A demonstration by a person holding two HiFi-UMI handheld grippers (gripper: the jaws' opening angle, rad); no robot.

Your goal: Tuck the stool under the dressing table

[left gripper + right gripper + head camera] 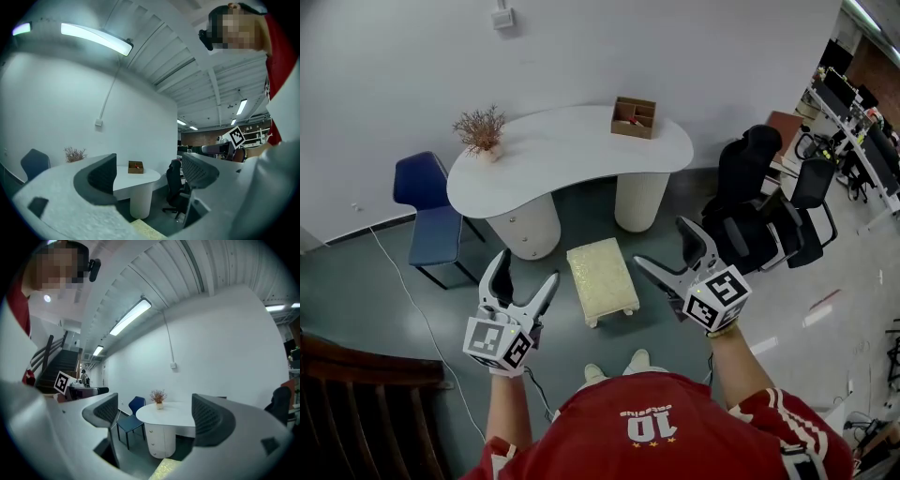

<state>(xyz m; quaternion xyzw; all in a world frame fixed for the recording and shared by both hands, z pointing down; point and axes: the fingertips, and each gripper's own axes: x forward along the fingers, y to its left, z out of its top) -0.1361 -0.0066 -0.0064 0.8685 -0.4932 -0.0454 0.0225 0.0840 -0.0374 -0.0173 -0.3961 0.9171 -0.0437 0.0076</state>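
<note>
Grey floor (384, 309), one stool (602, 279), one dressing table (562, 150); left gripper (526, 269) and right gripper (662, 245) both agape, empty.

Cool, even indoor light.
Ceiling tube (96, 39) glares upper left in left gripper view; gripper views bulge, corners black.

Textured cloth stool (602, 278), smooth matt table (572, 150)

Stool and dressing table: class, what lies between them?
Only bare grey floor lies between the stool and the dressing table, as the head view shows.
</note>
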